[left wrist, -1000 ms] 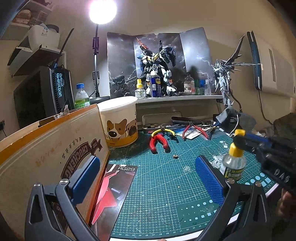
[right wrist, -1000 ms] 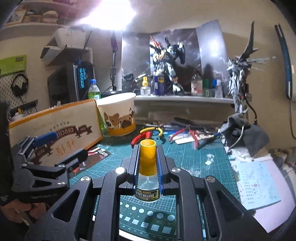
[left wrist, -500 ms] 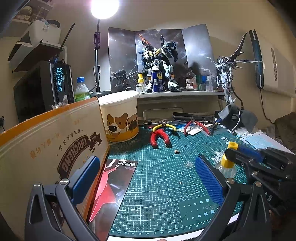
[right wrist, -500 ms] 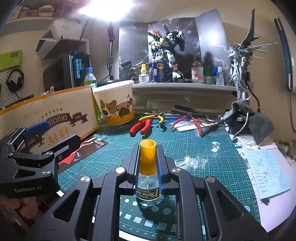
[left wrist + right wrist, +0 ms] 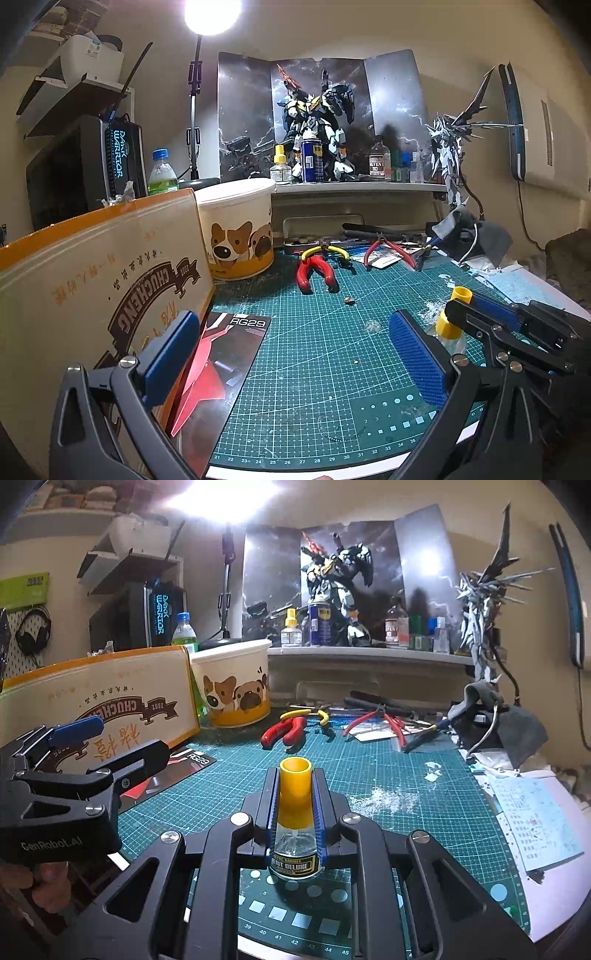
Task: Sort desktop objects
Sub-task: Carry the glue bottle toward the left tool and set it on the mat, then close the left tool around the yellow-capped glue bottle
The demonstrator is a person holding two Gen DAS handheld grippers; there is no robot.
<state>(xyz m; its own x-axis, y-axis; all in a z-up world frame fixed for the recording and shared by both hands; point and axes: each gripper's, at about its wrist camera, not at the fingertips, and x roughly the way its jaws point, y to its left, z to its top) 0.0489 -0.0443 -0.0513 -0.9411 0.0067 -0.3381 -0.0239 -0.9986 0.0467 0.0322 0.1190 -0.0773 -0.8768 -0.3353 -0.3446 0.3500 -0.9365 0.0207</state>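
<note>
Right gripper [image 5: 295, 805] pinches glue bottle [image 5: 294, 845] at neck, blue pads flat against yellow cap; bottle upright, base at near edge of green cutting mat [image 5: 369, 775]. Left gripper [image 5: 291, 354] fingers spread wide, nothing between them, low over mat. Booklet [image 5: 218, 365] beside left finger, cardboard box [image 5: 96, 280] standing along mat's left edge. Red pliers [image 5: 314, 271] farther back, dog-print tub [image 5: 236, 229] behind box.
</note>
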